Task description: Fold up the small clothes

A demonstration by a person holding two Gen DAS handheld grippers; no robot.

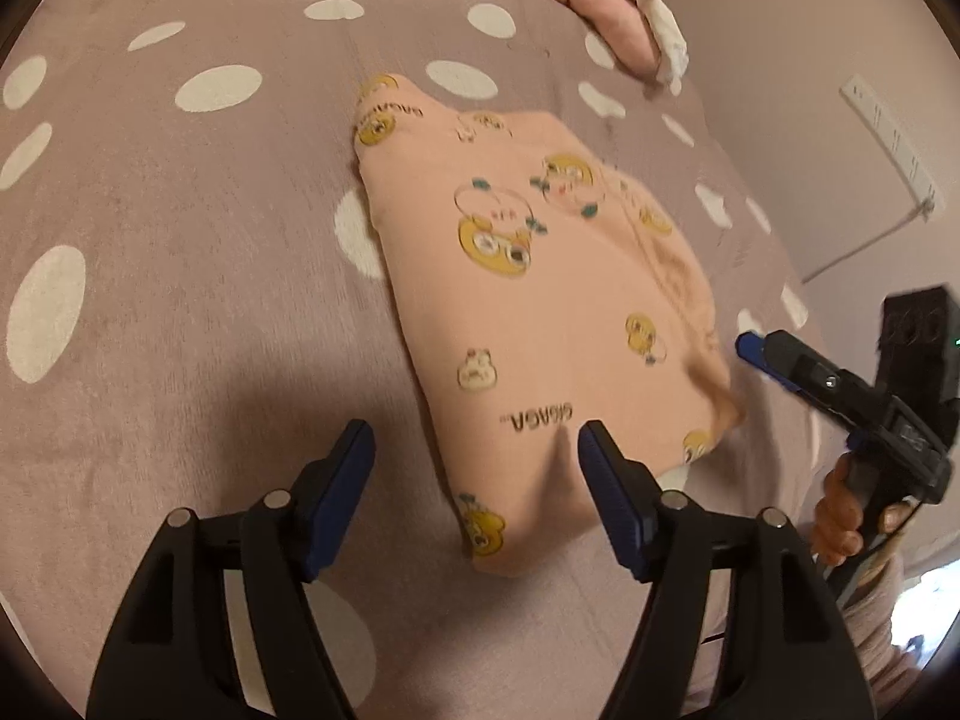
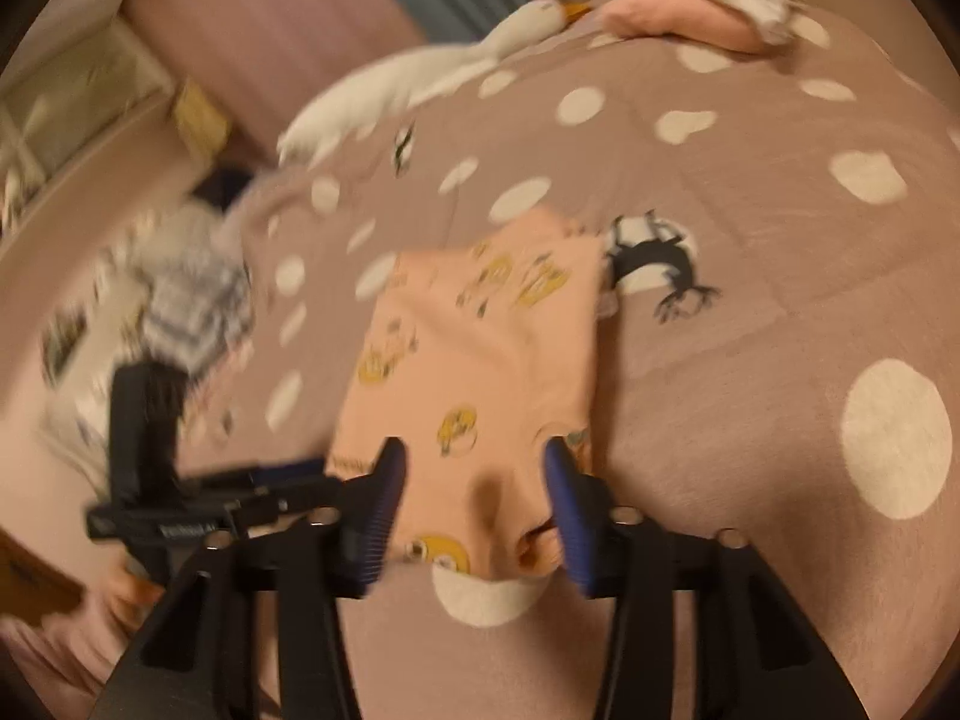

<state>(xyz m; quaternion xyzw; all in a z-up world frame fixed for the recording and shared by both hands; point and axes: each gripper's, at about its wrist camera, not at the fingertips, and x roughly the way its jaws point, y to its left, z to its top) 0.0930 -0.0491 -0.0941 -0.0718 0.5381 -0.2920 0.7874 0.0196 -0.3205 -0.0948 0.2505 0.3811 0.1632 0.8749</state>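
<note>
- Biggest thing here is the bed [image 1: 180, 312], covered in a mauve blanket with white dots. It fills everything ahead of and under both tongs.
- On it lies the pink garment [image 1: 540, 276] with yellow cartoon prints, already folded into a rough rectangle. Its near edge sits right at the tips of the left tongs [image 1: 477, 441] and runs away from them; the right tongs [image 2: 474, 468] sit over its near end from the other side.
- Far beyond the tongs, a pink and white bundle [image 1: 618, 18] sits at the bed's edge, probably more laundry.
- Left tongs: wide open, nothing held. One pad rests at the cloth's near edge, the other is over bare blanket.
- Right tongs: about half open with cloth between the pads, but they don't look like they're pinching it, so I'd call them empty.
- My take on the step: the fold looks laid, so it's about letting go clean. Lift straight off so the pads don't drag the top layer, then press the bumpy near edge flat.
</note>
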